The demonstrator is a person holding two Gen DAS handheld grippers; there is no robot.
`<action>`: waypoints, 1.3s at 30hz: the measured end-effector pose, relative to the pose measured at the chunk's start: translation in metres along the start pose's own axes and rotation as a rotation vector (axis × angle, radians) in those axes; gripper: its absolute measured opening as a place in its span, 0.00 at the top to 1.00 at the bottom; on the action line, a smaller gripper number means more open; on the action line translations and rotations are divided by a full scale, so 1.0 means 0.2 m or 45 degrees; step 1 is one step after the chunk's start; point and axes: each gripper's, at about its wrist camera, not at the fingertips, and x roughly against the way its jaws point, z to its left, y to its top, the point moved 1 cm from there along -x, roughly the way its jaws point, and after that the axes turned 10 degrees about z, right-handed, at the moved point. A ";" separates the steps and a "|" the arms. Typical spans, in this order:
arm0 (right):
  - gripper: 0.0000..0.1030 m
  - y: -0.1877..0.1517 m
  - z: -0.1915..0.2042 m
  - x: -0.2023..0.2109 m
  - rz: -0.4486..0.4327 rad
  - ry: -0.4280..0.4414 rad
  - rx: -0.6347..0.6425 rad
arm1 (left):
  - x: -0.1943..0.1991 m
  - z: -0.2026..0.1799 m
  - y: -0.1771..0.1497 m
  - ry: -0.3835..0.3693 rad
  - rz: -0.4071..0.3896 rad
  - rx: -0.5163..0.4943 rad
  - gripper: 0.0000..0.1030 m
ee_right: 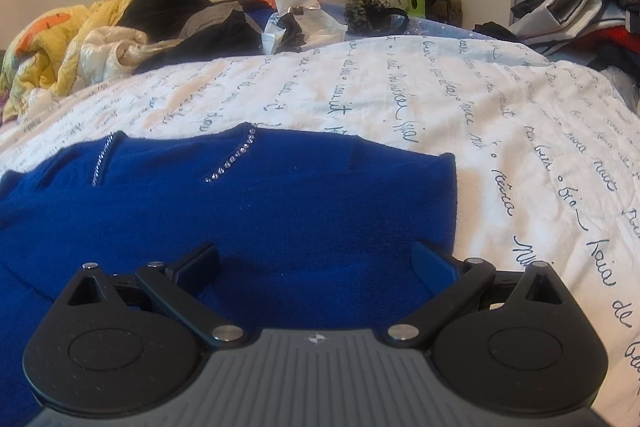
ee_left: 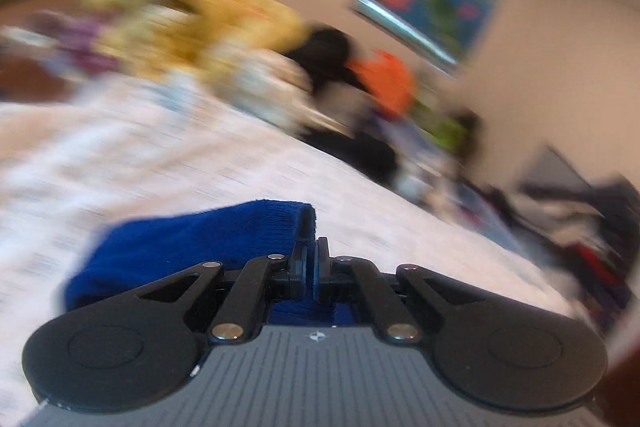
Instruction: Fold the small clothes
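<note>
Pinching blue sweater (ee_left: 192,247) edge, left hand-held gripper (ee_left: 311,267) clamped.

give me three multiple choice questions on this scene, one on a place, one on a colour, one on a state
1. Where does the sweater lie?
A. on the white bedspread with writing
B. on a wooden floor
C. in a basket

2. What colour is the sweater?
A. red
B. blue
C. green

3. How do the two grippers stand?
A. both open
B. left gripper shut on the sweater's edge, right gripper open above the sweater
C. both shut on nothing

Answers:
1. A, the written cloth shows all around it.
2. B, the knit is deep blue in both views.
3. B, left pads pinch blue knit; right fingers stand wide apart.
</note>
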 end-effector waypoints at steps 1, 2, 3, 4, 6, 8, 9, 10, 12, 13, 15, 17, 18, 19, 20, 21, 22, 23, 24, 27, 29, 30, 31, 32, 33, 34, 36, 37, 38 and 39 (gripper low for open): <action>0.00 0.00 -0.01 0.01 -0.009 0.019 -0.023 | -0.09 -0.16 -0.06 -0.077 0.059 -0.052 0.99; 0.00 0.00 -0.03 0.01 -0.018 0.039 -0.047 | -0.19 -0.31 -0.14 -0.143 0.126 -0.116 0.99; 0.00 -0.01 -0.04 0.02 -0.026 0.056 -0.065 | -0.30 -0.43 -0.23 -0.217 0.221 -0.188 0.95; 0.00 -0.01 -0.05 0.02 -0.032 0.070 -0.081 | -0.38 -0.52 -0.31 -0.241 0.313 -0.212 0.81; 0.00 -0.01 -0.07 0.03 -0.040 0.093 -0.104 | -0.46 -0.61 -0.49 -0.287 0.414 -0.212 0.50; 0.00 -0.01 -0.07 0.03 -0.045 0.107 -0.117 | -0.43 -0.59 -0.63 -0.274 0.374 -0.231 0.07; 0.00 -0.01 -0.08 0.03 -0.047 0.111 -0.121 | -0.39 -0.56 -0.69 -0.249 0.296 -0.241 0.05; 0.00 -0.01 -0.08 0.03 -0.048 0.115 -0.124 | -0.36 -0.51 -0.71 -0.221 0.242 -0.261 0.03; 0.00 -0.01 -0.09 0.03 -0.051 0.124 -0.132 | -0.34 -0.41 -0.75 -0.160 0.213 -0.301 0.04; 0.00 -0.01 -0.09 0.03 -0.052 0.129 -0.137 | -0.33 -0.36 -0.78 -0.127 0.197 -0.308 0.04; 0.00 0.00 -0.10 0.03 -0.039 0.149 -0.148 | -0.32 -0.24 -0.83 -0.067 0.191 -0.325 0.04; 0.00 0.05 -0.11 0.07 0.046 0.214 -0.260 | -0.34 -0.15 -0.86 -0.008 0.190 -0.331 0.04; 0.00 0.07 -0.12 0.11 0.072 0.323 -0.355 | -0.34 -0.11 -0.89 0.006 0.183 -0.335 0.04; 0.00 0.08 -0.11 0.15 0.083 0.467 -0.425 | -0.33 -0.09 -0.89 -0.017 0.156 -0.325 0.01; 0.00 0.09 -0.09 0.17 0.109 0.602 -0.468 | -0.30 -0.07 -0.88 -0.047 0.138 -0.295 0.00; 0.00 0.10 -0.06 0.16 0.172 0.709 -0.495 | -0.31 -0.06 -0.88 -0.032 0.136 -0.272 0.00; 0.00 0.11 -0.01 0.13 0.268 0.769 -0.509 | -0.32 -0.07 -0.87 -0.007 0.145 -0.265 0.00; 0.00 0.11 0.03 0.08 0.356 0.788 -0.505 | -0.32 -0.07 -0.86 -0.003 0.139 -0.273 0.00; 0.00 0.11 0.07 0.04 0.422 0.772 -0.492 | -0.31 -0.08 -0.86 -0.006 0.142 -0.276 0.00; 0.03 0.11 0.16 0.00 0.444 0.684 -0.402 | -0.30 -0.07 -0.87 -0.017 0.138 -0.277 0.00; 0.17 0.12 0.22 -0.01 0.457 0.677 -0.377 | -0.31 -0.07 -0.86 -0.027 0.135 -0.263 0.00; 0.40 0.12 0.24 -0.01 0.465 0.677 -0.359 | -0.30 -0.06 -0.86 -0.031 0.133 -0.257 0.00; 0.50 0.12 0.27 -0.02 0.487 0.654 -0.340 | -0.30 -0.06 -0.86 -0.032 0.132 -0.254 0.00; 0.56 0.12 0.29 -0.03 0.508 0.623 -0.316 | -0.30 -0.06 -0.87 -0.033 0.132 -0.254 0.00; 0.56 0.12 0.31 -0.03 0.495 0.614 -0.295 | -0.30 -0.07 -0.87 -0.032 0.131 -0.255 0.00; 0.57 0.12 0.32 -0.04 0.486 0.608 -0.284 | -0.30 -0.07 -0.87 -0.032 0.131 -0.255 0.00; 0.87 0.13 0.34 -0.04 0.485 0.572 -0.279 | -0.30 -0.07 -0.87 -0.033 0.131 -0.253 0.00; 0.96 0.14 0.35 -0.06 0.498 0.549 -0.264 | -0.30 -0.07 -0.87 -0.036 0.130 -0.251 0.00; 0.96 0.14 0.35 -0.06 0.505 0.554 -0.257 | -0.30 -0.06 -0.87 -0.039 0.130 -0.249 0.00; 0.96 0.16 0.34 -0.04 0.487 0.585 -0.266 | -0.30 -0.06 -0.87 -0.041 0.130 -0.248 0.00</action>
